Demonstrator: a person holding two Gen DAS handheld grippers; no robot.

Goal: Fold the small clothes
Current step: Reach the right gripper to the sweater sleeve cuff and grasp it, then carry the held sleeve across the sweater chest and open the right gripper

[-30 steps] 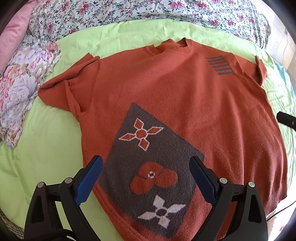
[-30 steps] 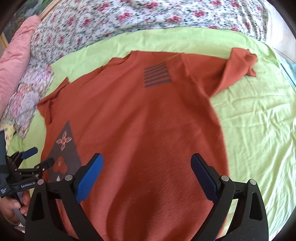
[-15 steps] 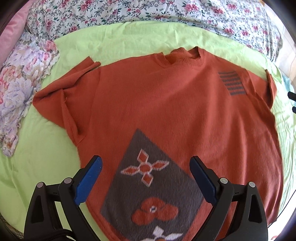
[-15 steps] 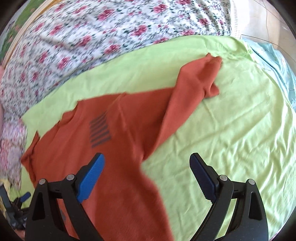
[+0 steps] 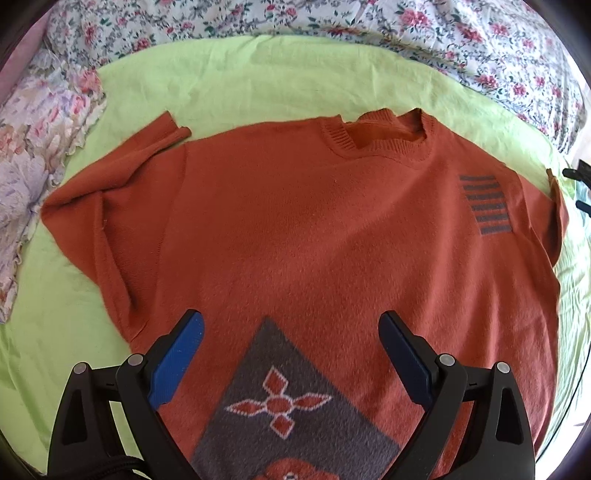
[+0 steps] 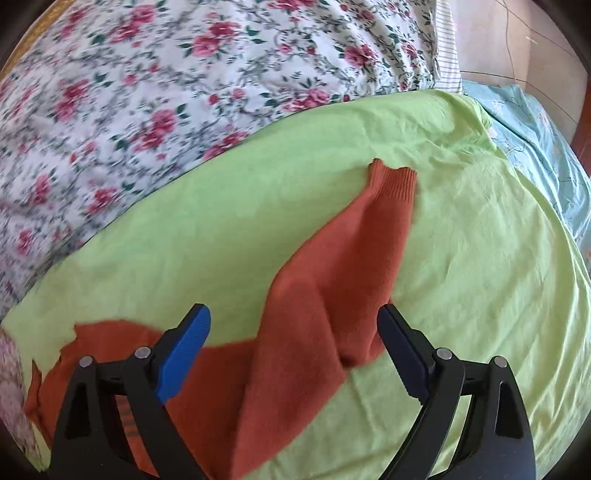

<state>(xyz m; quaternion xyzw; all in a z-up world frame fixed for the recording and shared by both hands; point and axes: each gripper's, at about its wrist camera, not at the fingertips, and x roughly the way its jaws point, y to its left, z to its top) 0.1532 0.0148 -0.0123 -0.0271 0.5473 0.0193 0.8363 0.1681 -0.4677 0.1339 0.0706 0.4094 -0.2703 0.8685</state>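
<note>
An orange knitted sweater (image 5: 303, 229) lies spread face up on a green sheet (image 5: 258, 81), collar away from me, with a grey patterned patch (image 5: 288, 413) near its hem and grey stripes (image 5: 485, 205) on the chest. My left gripper (image 5: 291, 332) hovers open above the sweater's lower middle, holding nothing. In the right wrist view the sweater's right sleeve (image 6: 354, 258) stretches out over the green sheet (image 6: 480, 258), cuff farthest away. My right gripper (image 6: 293, 328) is open above the sleeve near the shoulder, with nothing held.
A floral quilt (image 5: 332, 22) borders the far side of the sheet. A pale floral cloth (image 5: 33, 147) lies bunched at the left. A light blue sheet (image 6: 535, 140) and the bare floor (image 6: 517, 37) show at the far right.
My left gripper has moved up the sweater from the hem toward the chest. My right gripper has swung right, from over the sweater's body to over the right sleeve.
</note>
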